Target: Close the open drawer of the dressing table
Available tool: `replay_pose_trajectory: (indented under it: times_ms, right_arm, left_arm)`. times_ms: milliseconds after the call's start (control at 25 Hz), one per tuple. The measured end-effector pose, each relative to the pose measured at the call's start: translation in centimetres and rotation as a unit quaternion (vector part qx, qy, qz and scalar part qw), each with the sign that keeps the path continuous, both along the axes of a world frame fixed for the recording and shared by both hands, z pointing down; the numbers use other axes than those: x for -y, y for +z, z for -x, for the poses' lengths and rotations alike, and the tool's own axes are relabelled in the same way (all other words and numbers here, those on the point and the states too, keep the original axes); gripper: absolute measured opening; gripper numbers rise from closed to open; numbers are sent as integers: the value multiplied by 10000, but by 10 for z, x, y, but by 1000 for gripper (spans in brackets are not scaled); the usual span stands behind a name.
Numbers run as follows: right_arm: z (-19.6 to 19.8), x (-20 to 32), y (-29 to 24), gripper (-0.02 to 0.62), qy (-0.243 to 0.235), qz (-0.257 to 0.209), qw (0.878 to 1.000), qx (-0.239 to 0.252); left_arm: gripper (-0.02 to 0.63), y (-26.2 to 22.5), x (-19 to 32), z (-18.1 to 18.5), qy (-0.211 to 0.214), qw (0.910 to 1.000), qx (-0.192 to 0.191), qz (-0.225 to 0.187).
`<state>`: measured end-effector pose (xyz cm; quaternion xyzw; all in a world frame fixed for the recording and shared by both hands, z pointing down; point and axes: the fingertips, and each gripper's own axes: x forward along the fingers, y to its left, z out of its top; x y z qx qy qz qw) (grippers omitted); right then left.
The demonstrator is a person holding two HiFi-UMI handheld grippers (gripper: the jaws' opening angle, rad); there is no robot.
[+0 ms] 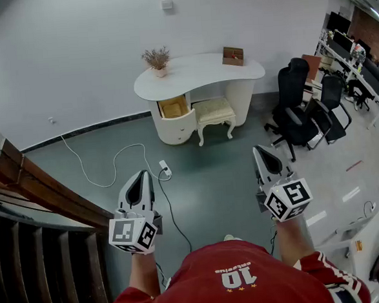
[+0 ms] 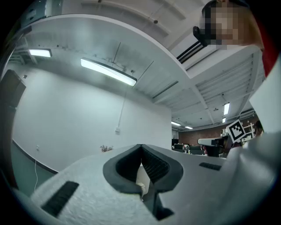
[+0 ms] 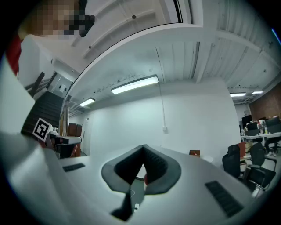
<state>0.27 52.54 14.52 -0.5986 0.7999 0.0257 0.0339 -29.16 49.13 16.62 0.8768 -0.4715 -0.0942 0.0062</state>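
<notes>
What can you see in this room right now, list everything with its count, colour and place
dressing table: one, white, far wall
drawer: one, open, wood-lined, table's left end
stool: one, cream, beside the drawer
dried plant: one, brown, tabletop left
box: one, brown, tabletop right
power strip: one, white, on the floor
office chairs: several, black, right side
stair rail: one, brown, near left
left gripper: one, white, shut, empty
right gripper: one, white, shut, empty

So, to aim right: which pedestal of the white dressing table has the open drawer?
The rounded pedestal under the potted plant: its drawer juts out, wooden inside showing.
</notes>
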Motion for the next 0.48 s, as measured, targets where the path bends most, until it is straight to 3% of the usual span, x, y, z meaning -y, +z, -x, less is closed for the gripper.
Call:
replay_pose_trajectory:
  times_ms: [480]
  right_arm:
    - [4, -6, 0, 2, -1, -13, 10000, 57]
  left_arm:
    - [2, -2, -7, -3, 75, 10000, 25, -21]
